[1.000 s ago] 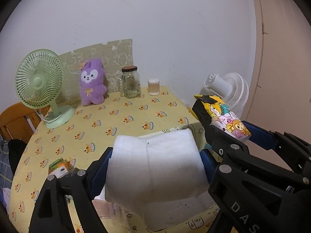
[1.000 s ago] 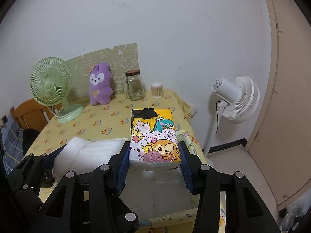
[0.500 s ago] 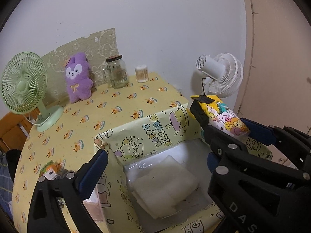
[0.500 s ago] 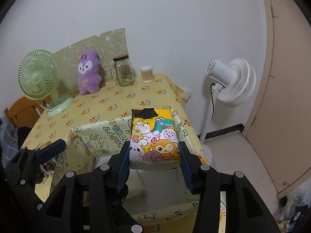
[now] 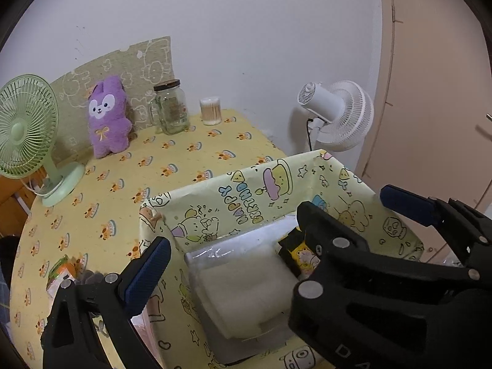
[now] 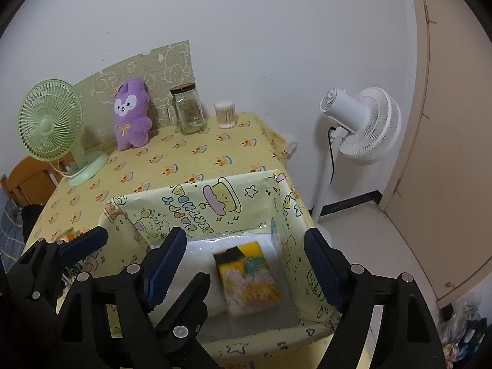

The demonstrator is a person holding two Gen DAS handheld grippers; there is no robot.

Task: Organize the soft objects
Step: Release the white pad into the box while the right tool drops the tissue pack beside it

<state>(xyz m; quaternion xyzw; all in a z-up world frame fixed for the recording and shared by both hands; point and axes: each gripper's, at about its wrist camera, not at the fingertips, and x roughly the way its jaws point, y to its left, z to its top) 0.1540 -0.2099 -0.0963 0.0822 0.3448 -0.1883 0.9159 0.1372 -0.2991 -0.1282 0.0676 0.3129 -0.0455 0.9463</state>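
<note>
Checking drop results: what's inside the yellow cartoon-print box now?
Inside the cartoon-print box: a folded white towel on the left and a cartoon-print tissue pack on the right, lying flat. The near part of the box floor is hidden behind the grippers and the box's front wall.

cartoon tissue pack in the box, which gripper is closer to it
Right. The right gripper hangs open directly over the cartoon tissue pack, which lies between its fingers; the left gripper is open beside it, above the white towel.

yellow cartoon-print box (image 6: 215, 206), white towel (image 5: 246, 289), purple plush (image 6: 130, 117), green fan (image 6: 49, 123)
</note>
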